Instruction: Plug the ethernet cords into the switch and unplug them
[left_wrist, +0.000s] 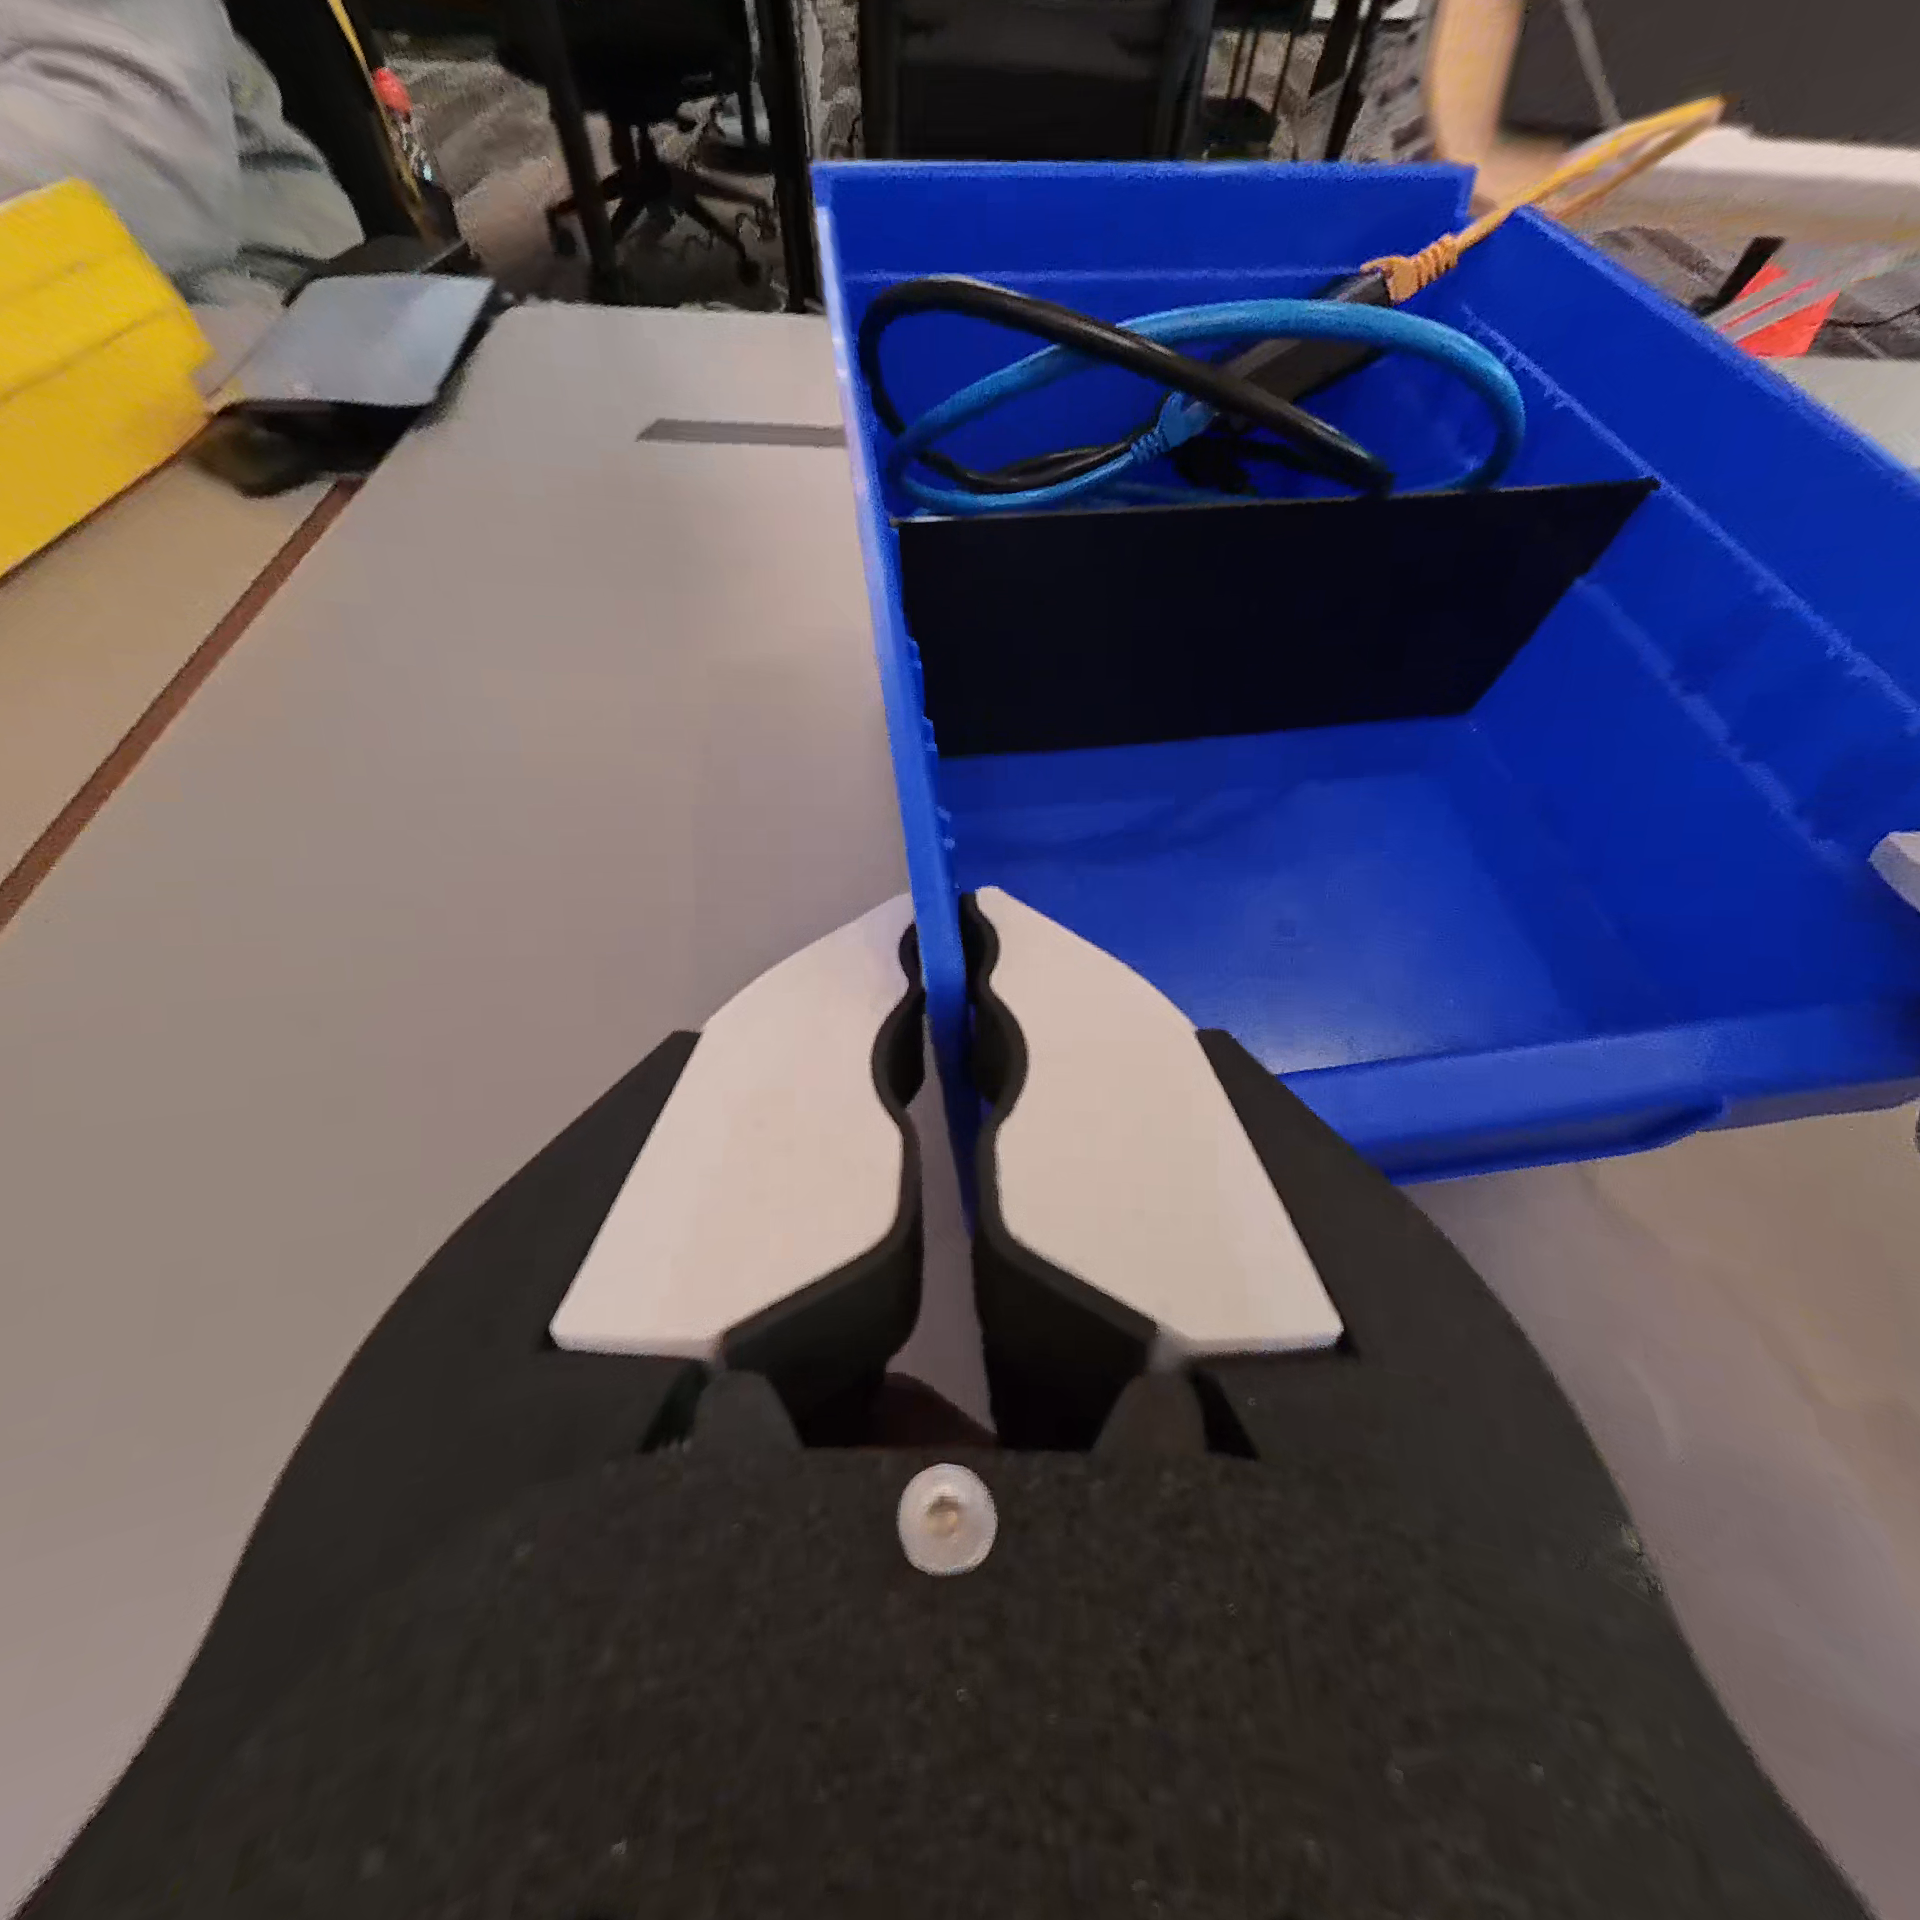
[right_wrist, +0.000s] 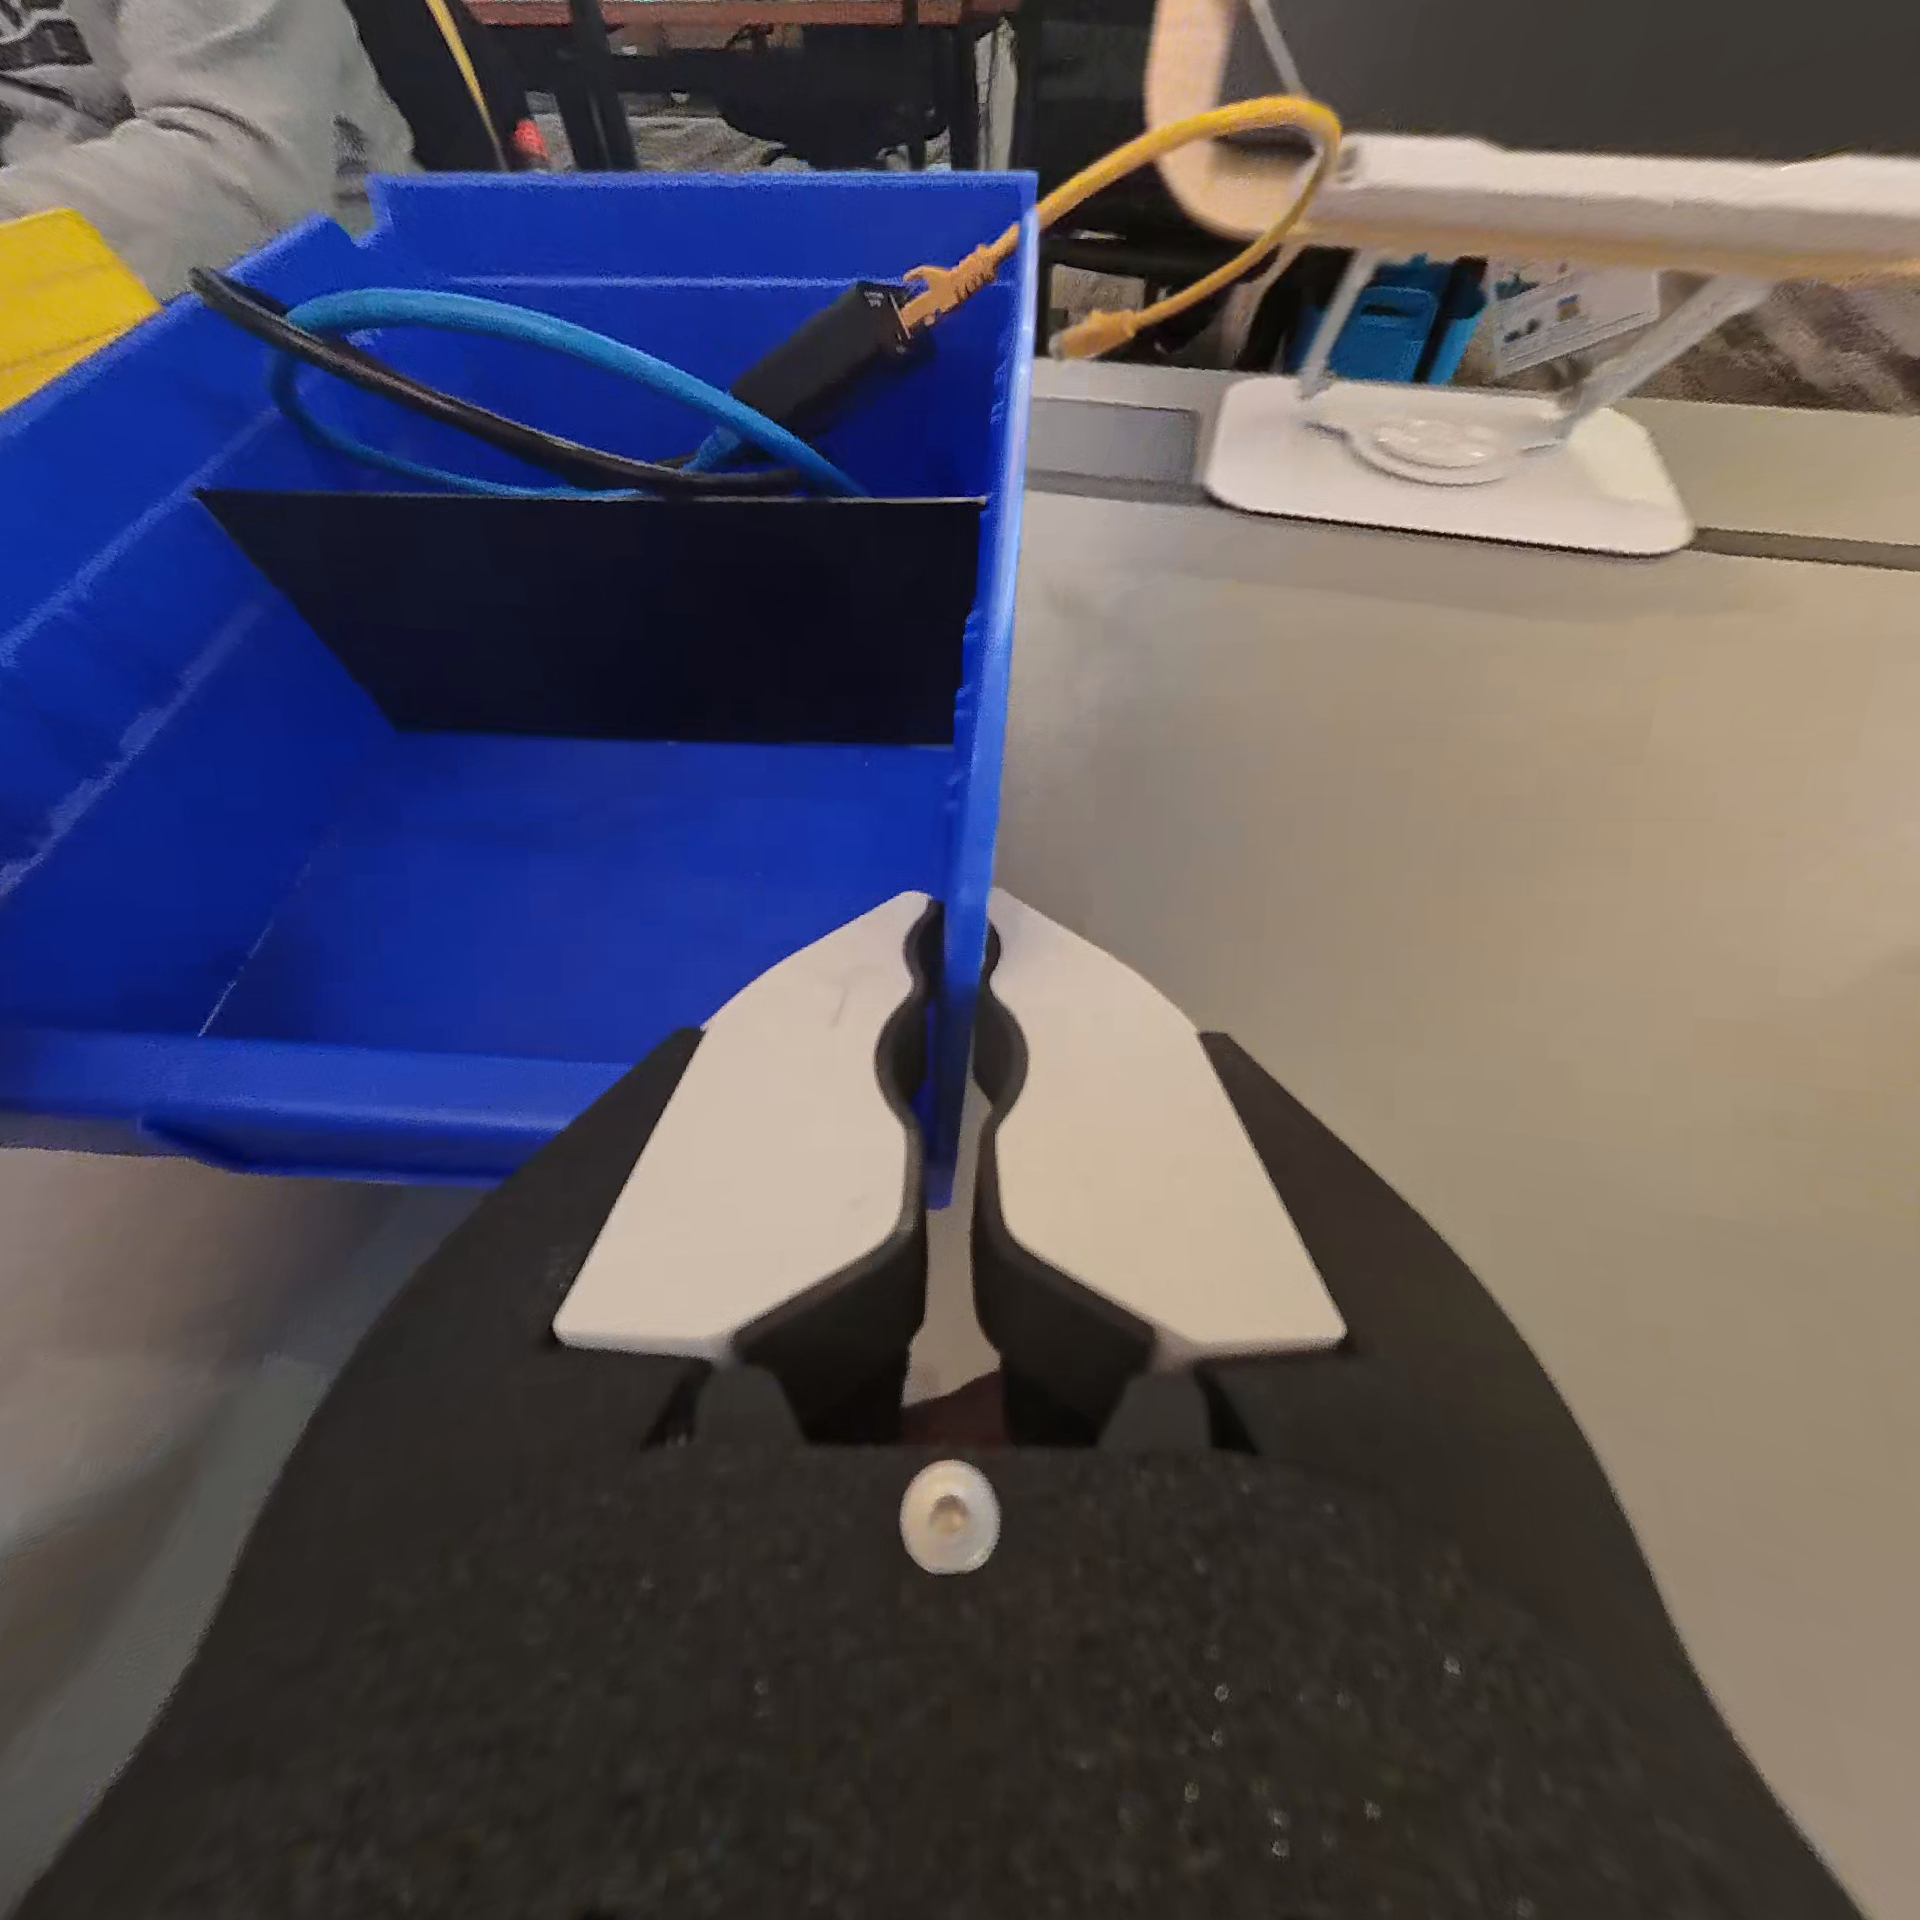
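A blue bin (left_wrist: 1351, 935) (right_wrist: 520, 883) with a black divider (left_wrist: 1226, 613) (right_wrist: 644, 613) sits on the grey table. Its far compartment holds a black switch (left_wrist: 1299, 353) (right_wrist: 821, 353), a blue ethernet cord (left_wrist: 1351, 322) (right_wrist: 499, 322) and a black cord (left_wrist: 1091, 332) (right_wrist: 416, 395). A yellow ethernet cord (left_wrist: 1538, 197) (right_wrist: 1174, 145) is plugged into the switch and loops out over the bin's edge. My left gripper (left_wrist: 943, 935) is shut on the bin's left wall. My right gripper (right_wrist: 961, 935) is shut on the bin's right wall.
A yellow bin (left_wrist: 73, 364) and a dark tablet (left_wrist: 364, 353) lie at the far left. A white stand base (right_wrist: 1444, 468) with a white arm (right_wrist: 1610, 208) stands to the bin's right. A person in grey (right_wrist: 187, 114) sits behind. Chairs and desks fill the background. Spacing between my two grippers at the tips: around 20 cm.
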